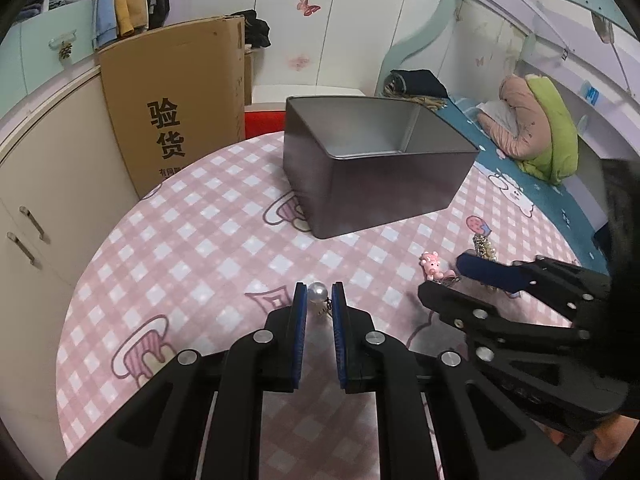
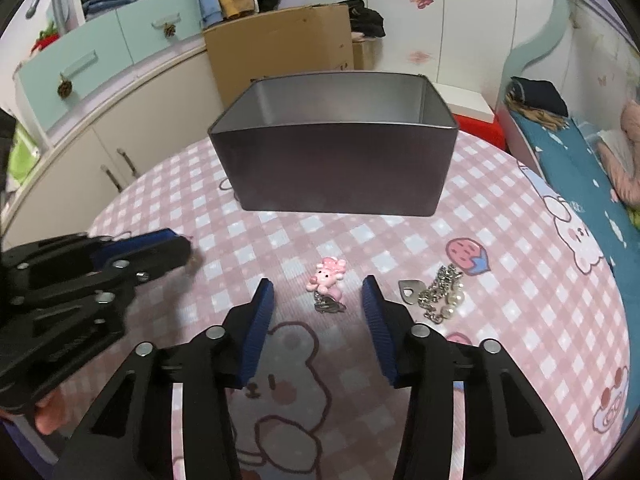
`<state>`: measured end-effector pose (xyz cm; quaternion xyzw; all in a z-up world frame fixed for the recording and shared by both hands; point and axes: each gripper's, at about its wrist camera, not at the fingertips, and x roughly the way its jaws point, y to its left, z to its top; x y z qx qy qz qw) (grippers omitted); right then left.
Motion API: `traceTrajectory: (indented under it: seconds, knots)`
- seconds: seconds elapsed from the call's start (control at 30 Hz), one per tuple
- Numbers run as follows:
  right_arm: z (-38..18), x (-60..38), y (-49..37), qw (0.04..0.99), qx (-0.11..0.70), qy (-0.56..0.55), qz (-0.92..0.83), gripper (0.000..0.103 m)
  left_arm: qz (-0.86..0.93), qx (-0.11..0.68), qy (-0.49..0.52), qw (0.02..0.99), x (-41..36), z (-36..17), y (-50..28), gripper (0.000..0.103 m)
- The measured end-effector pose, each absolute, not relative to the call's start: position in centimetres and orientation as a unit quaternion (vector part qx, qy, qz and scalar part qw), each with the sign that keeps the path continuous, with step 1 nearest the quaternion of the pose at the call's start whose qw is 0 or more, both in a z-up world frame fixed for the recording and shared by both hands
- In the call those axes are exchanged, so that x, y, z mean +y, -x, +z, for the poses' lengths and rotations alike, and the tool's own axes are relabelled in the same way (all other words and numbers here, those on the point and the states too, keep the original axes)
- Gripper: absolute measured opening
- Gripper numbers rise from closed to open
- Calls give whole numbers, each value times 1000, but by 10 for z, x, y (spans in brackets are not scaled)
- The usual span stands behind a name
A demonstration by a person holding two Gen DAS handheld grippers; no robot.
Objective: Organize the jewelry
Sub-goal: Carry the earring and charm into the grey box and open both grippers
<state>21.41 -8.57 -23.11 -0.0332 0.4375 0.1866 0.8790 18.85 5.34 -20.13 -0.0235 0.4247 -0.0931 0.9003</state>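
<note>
A grey metal tin (image 1: 372, 196) stands open on the pink checked tablecloth (image 1: 192, 248); it also shows in the right wrist view (image 2: 336, 168). My left gripper (image 1: 320, 294) is shut on a pearl earring (image 1: 318, 292) with a small chain. My right gripper (image 2: 318, 292) is open, its fingers on either side of a pink pig charm (image 2: 328, 274) lying on the cloth. The charm also shows in the left wrist view (image 1: 431, 264). A silver chain bracelet with pearls and a heart tag (image 2: 438, 294) lies to the right of my right gripper.
A cardboard box (image 1: 172, 100) stands behind the table at the left, next to beige cupboards (image 1: 52, 184). A bed with a blue cover (image 1: 520, 168) and a pink and green jacket (image 1: 536, 128) runs along the right side.
</note>
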Motion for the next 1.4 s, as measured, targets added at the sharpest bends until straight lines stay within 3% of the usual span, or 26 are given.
traceTrajectory:
  seconds: [0.07, 0.13, 0.23, 0.53, 1.13, 1.4]
  knots:
    - [-231, -85, -214, 882, 433, 44, 180, 34, -97, 422, 23, 901, 54, -200, -186, 11]
    - [-231, -85, -214, 884, 431, 49, 176, 22, -101, 421, 26, 901, 55, -198, -186, 11]
    - [-231, -87, -214, 884, 430, 48, 175, 16, -103, 418, 29, 902, 54, -195, -185, 11]
    - [-211, -103, -207, 894, 410, 29, 181, 16, -115, 402, 31, 908, 52, -177, -179, 11]
    - [-108, -135, -234, 927, 327, -8, 185, 16, -159, 350, 22, 923, 26, -104, -220, 11]
    - [-107, -128, -277, 917, 344, -32, 200, 16, -170, 397, 53, 900, 23, -106, -279, 11]
